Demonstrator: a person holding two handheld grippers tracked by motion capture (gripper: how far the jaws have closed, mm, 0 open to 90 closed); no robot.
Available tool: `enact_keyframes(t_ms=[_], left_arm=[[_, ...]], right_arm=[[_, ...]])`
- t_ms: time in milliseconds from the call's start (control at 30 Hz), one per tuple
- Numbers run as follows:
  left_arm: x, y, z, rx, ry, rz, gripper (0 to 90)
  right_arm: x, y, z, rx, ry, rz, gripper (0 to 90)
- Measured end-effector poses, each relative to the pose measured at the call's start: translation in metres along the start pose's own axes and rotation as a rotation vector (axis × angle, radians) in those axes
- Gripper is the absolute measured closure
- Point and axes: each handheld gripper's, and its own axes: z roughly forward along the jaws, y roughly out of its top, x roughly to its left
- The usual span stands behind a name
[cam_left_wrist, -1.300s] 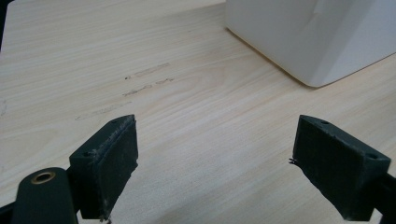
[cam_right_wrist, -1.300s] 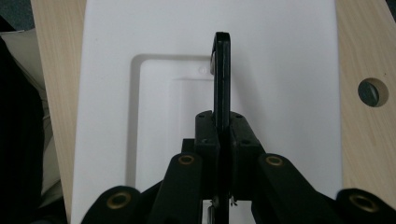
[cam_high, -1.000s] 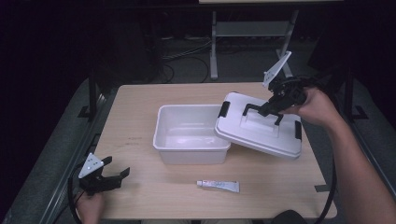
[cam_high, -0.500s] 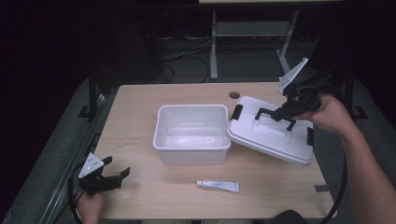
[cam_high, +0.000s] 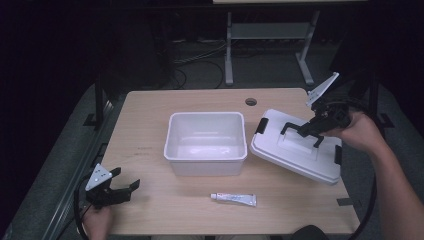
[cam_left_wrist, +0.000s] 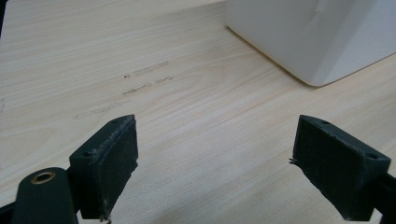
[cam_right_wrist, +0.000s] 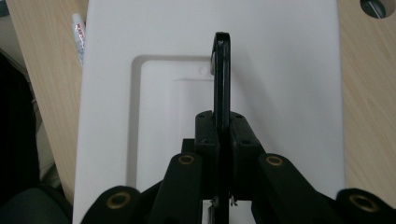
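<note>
While the left gripper (cam_high: 121, 189) is resting near the table's (cam_high: 165, 215) front-left corner with its jaws standing wide and holding nothing, the right gripper (cam_high: 306, 129) is clamping the black handle (cam_right_wrist: 221, 79) of a white lid (cam_high: 295, 150). That lid (tilted, apparently touching the tabletop) is sitting just right of the open white bin (cam_high: 206, 142); a small tube (cam_high: 233, 199) is lying nearer the front edge.
</note>
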Motion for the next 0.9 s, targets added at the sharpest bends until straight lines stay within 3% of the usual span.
enact_keyframes(t_ms=[333, 900], left_arm=[[-0.002, 0.001, 0.001, 0.001, -0.002, 0.004, 13.4], [-0.002, 0.000, 0.001, -0.001, 0.002, 0.003, 13.4]], right_arm=[[-0.004, -0.019, 0.017, 0.007, 0.014, 0.034, 84.0], [-0.008, -0.036, 0.065, 0.018, 0.049, 0.052, 83.9]])
